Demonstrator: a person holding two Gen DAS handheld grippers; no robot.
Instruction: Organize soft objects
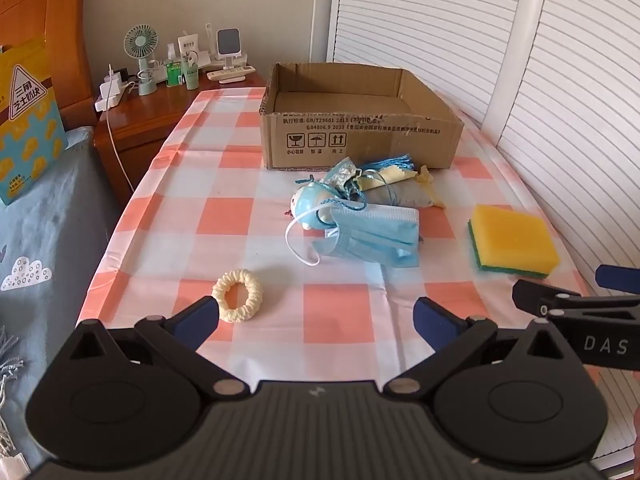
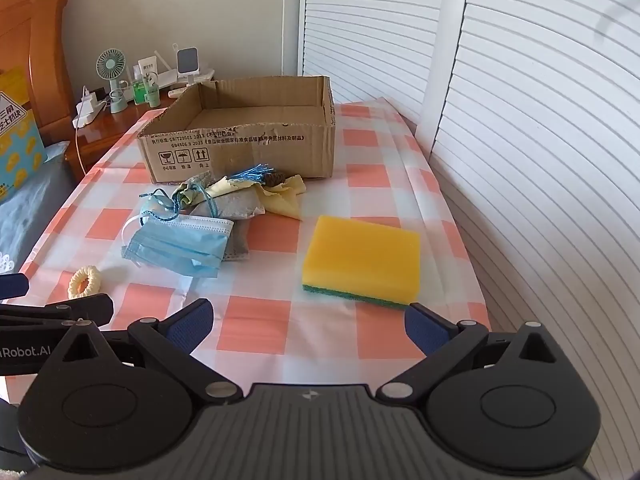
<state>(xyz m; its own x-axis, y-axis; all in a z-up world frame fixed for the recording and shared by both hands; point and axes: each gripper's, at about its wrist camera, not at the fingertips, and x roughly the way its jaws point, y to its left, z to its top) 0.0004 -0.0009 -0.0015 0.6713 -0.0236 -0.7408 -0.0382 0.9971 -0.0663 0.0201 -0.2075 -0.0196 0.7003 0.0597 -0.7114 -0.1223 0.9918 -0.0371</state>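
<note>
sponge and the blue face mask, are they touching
Apart. The right wrist view shows bare checked cloth between the sponge and the face mask.

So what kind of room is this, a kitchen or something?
More likely a bedroom: a wooden headboard, a nightstand with a small fan and chargers, and louvered closet doors beside the checkered table.

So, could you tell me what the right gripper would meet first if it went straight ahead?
Most likely the yellow sponge, lying just beyond the open right gripper; depth is uncertain.
</note>
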